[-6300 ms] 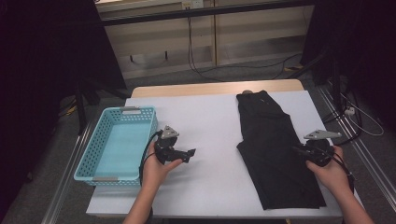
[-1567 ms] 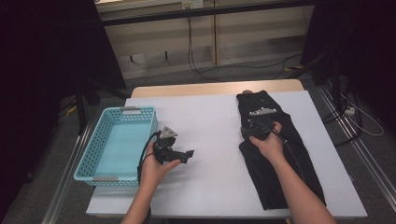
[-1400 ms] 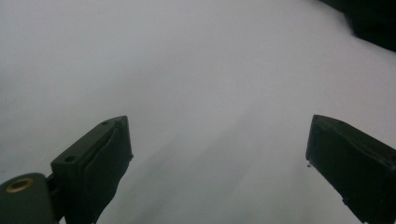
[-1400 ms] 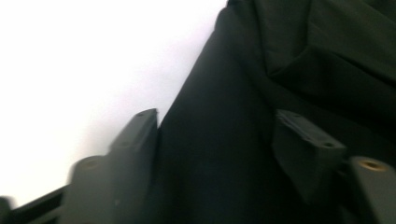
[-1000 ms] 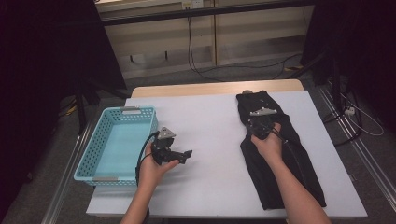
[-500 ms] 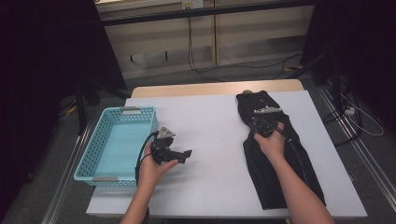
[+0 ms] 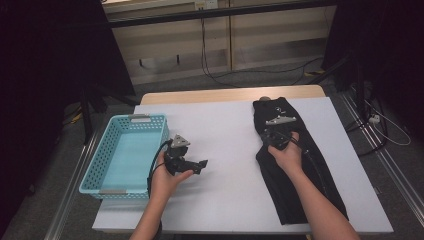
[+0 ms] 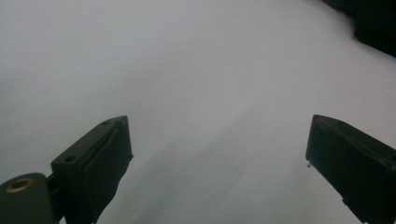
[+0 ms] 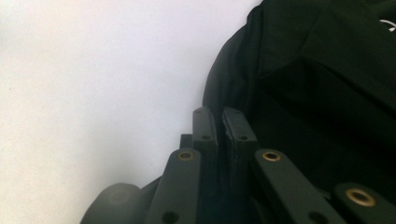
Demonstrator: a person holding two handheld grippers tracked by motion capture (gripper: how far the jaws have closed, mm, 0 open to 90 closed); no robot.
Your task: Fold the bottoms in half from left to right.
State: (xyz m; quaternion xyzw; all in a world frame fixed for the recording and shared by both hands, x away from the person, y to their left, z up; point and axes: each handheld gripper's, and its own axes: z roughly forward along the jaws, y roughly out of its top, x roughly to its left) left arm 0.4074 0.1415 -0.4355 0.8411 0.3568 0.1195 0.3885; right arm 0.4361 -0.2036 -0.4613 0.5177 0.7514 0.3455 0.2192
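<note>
Black trousers [image 7: 295, 170] lie lengthwise on the right half of the white table [image 7: 225, 125]. My right gripper [image 7: 270, 131] rests on their upper part near the left edge. In the right gripper view its jaws have just been closing and now stand together [image 9: 219, 114], pinching the edge of the dark cloth [image 9: 317, 84]. My left gripper [image 7: 199, 164] is held just above the table beside the basket, jaws pointing right. In the left gripper view it is open [image 8: 219, 140] over bare white table, with nothing between the pads.
An empty light-blue plastic basket [image 7: 150, 120] stands at the table's left side, close to my left hand. Beyond the far edge lie floor cables and a low wall. Dark stands flank the table on both sides.
My right hand has come in from the table's right edge onto the upper part of the trousers and has shifted only slightly since. The left hand has stayed put.
</note>
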